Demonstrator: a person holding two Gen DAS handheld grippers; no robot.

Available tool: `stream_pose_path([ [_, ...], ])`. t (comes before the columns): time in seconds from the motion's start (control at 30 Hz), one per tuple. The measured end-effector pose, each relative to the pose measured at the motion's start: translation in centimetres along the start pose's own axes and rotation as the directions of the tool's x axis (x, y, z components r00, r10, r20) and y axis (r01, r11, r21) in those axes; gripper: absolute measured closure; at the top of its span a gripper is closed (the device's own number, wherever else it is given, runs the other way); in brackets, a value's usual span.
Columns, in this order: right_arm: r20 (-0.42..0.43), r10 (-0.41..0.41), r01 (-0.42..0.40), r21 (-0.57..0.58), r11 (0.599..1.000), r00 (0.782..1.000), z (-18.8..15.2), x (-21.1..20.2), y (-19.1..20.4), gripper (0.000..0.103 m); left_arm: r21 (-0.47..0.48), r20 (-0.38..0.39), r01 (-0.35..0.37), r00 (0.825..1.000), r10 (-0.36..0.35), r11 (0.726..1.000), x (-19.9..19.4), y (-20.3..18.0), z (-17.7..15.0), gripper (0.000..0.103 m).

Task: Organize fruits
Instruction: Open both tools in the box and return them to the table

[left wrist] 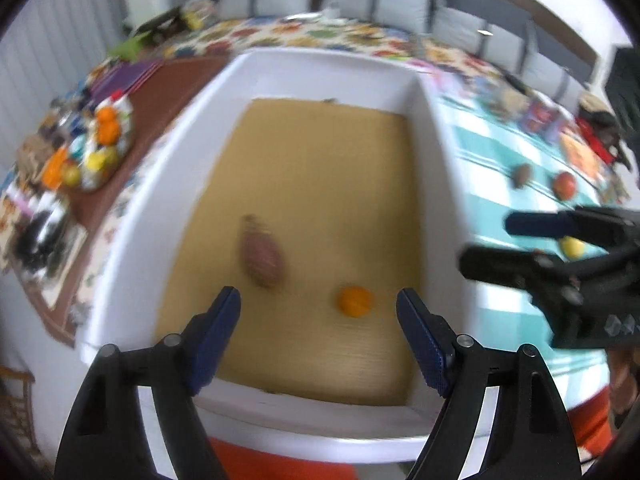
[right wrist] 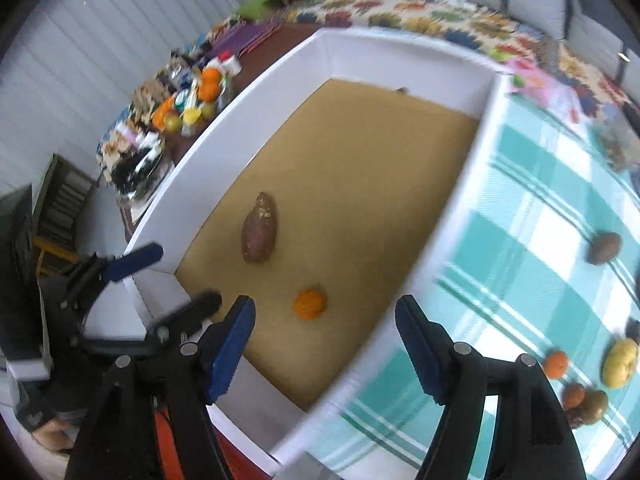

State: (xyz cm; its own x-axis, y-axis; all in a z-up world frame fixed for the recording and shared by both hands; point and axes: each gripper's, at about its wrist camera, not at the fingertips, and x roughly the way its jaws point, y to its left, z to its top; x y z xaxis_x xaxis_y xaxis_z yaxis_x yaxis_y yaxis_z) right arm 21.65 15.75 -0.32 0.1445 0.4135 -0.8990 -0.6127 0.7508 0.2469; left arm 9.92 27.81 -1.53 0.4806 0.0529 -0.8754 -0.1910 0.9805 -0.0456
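Roughly a third done, by the look of it. Far left on the crowded table: a heap of oranges and yellow fruit (left wrist: 105, 136) (perhaps no part of this job). Next, the white box (right wrist: 448, 216) with its tan floor, holding two pieces already: a brownish-purple oblong one (right wrist: 259, 229), matt and rough-skinned, and a small orange (right wrist: 310, 302), round and bright. Left gripper (left wrist: 319, 320) poised over the box's near end, fingers spread wide, empty. Right gripper (right wrist: 325, 334) likewise apart and empty, hanging above the box's right wall. Further right, on the teal checked cloth (right wrist: 520, 264), still to collect: a brown fruit (right wrist: 605, 247), another small orange (right wrist: 556, 364), a yellow lumpy one (right wrist: 620, 362) and a brownish cluster (right wrist: 586, 400).
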Motion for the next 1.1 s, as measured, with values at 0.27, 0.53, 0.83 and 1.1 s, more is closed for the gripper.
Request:
stream_pose_path([
  [0.27, 0.186, -0.232, 0.218, 0.093, 0.972, 0.955, -10.8, -5.9, -9.1, 0.027, 0.172, 0.059, 0.200, 0.975, -0.213, 0.964, -2.2, -13.2, -3.8, 0.020],
  [0.53, 0.221, -0.489, 0.389, 0.376, 0.841, 0.844, -25.3, -8.8, -19.1, 0.022, 0.236, 0.014, 0.265, 0.961, -0.276, 0.935, 2.9, -22.6, -8.7, 0.020],
  [0.83, 0.123, -0.484, 0.362, 0.513, 0.779, 0.866, -31.6, -6.3, -25.1, 0.020, 0.257, -0.065, 0.215, 0.977, -0.205, 0.942, 9.5, -26.6, -12.3, 0.020],
  [1.1, 0.138, -0.500, 0.381, 0.489, 0.785, 0.855, -32.0, -5.2, -25.4, 0.020, 0.331, -0.002, 0.145, 0.988, -0.153, 0.932, 10.1, -27.9, -13.0, 0.013],
])
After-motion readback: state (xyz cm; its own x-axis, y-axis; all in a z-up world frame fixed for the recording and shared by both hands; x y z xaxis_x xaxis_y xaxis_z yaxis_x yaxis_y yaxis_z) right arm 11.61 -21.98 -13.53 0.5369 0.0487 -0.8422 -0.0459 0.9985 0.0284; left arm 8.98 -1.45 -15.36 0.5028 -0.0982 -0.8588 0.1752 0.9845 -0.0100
